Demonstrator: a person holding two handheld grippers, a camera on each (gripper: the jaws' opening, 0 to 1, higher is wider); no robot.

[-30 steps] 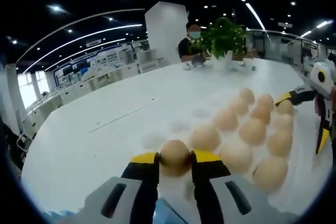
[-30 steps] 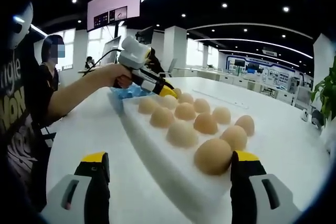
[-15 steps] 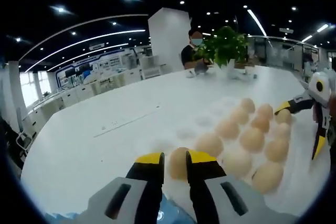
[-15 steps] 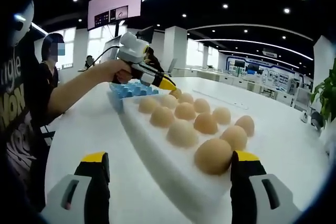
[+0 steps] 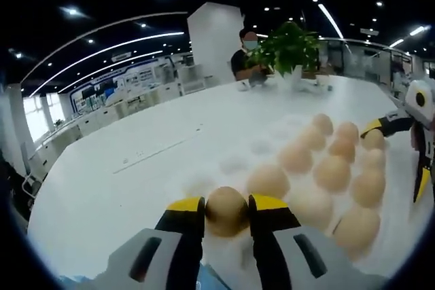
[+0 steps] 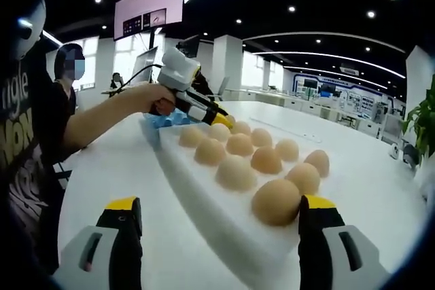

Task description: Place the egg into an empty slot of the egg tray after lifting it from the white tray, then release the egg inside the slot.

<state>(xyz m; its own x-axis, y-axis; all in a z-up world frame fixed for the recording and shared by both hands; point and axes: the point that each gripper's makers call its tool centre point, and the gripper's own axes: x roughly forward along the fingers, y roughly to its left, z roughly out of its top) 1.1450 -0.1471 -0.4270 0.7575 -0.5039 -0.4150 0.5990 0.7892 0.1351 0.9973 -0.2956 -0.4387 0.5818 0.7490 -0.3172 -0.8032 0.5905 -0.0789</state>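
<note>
Left gripper: jaws closed on an egg, held at the near end of the white tray; contact beneath the egg is hidden, so whether it rests in a hollow cannot be told. Since half a second ago this gripper has dropped back toward the tray. Right gripper: jaws spread wide, straddling the tray corner, the right jaw just beside the nearest egg. At 10 o'clock in the right gripper view a hand holds the left gripper angled downward; the blue egg tray is largely hidden behind it
</note>
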